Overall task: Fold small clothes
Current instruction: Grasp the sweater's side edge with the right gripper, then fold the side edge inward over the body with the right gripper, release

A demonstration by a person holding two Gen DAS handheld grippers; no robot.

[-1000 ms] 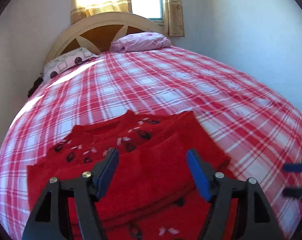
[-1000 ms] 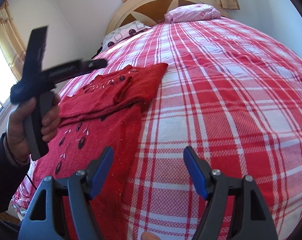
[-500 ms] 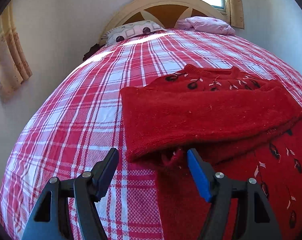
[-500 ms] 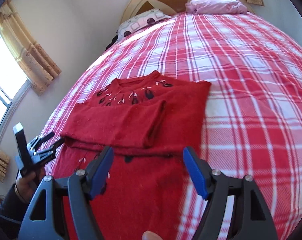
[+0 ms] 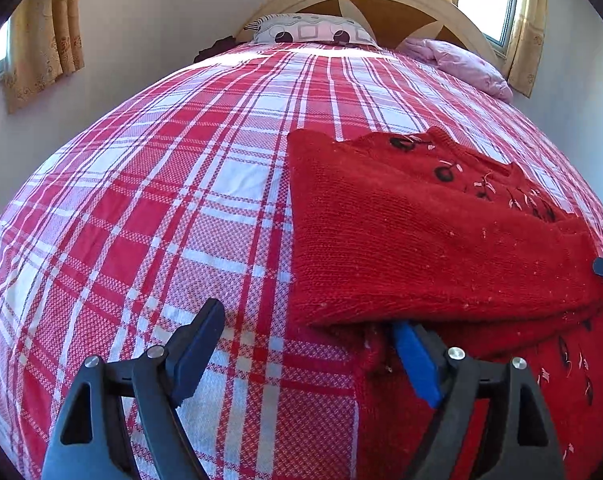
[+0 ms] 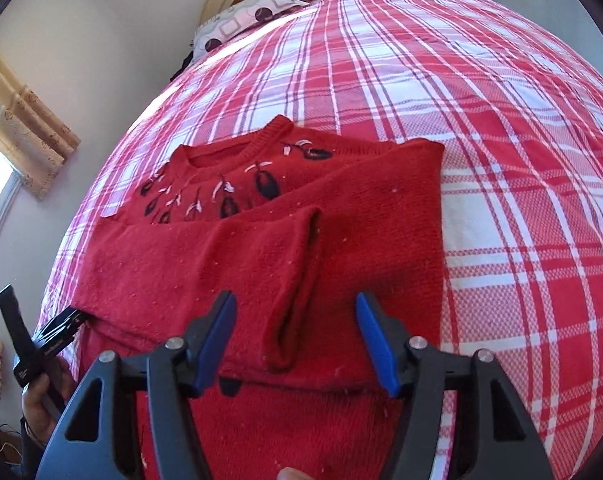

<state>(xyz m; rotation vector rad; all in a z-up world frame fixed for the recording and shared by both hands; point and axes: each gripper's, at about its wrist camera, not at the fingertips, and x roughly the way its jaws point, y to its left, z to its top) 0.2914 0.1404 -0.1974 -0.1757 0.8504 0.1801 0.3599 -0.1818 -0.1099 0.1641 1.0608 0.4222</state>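
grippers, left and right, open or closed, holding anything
left gripper: open, holding nothing, at the red sweater sleeve's edge.
right gripper: open, holding nothing, over the folded sleeves.

- My red knitted sweater (image 6: 261, 248) lies flat on the bed, front up, neckline pointing toward the headboard.
- It has a ribbed round collar, and below it a scatter of black and white embroidered motifs; more of these motifs show on the lower body near me.
- Both sleeves are folded across the chest: one sleeve (image 5: 421, 240) runs sideways over the body, its cuff opening gaping near the middle in my right wrist view.
- The knit is speckled with pale lint.
- The lower body still lies unfolded, stretching toward me.
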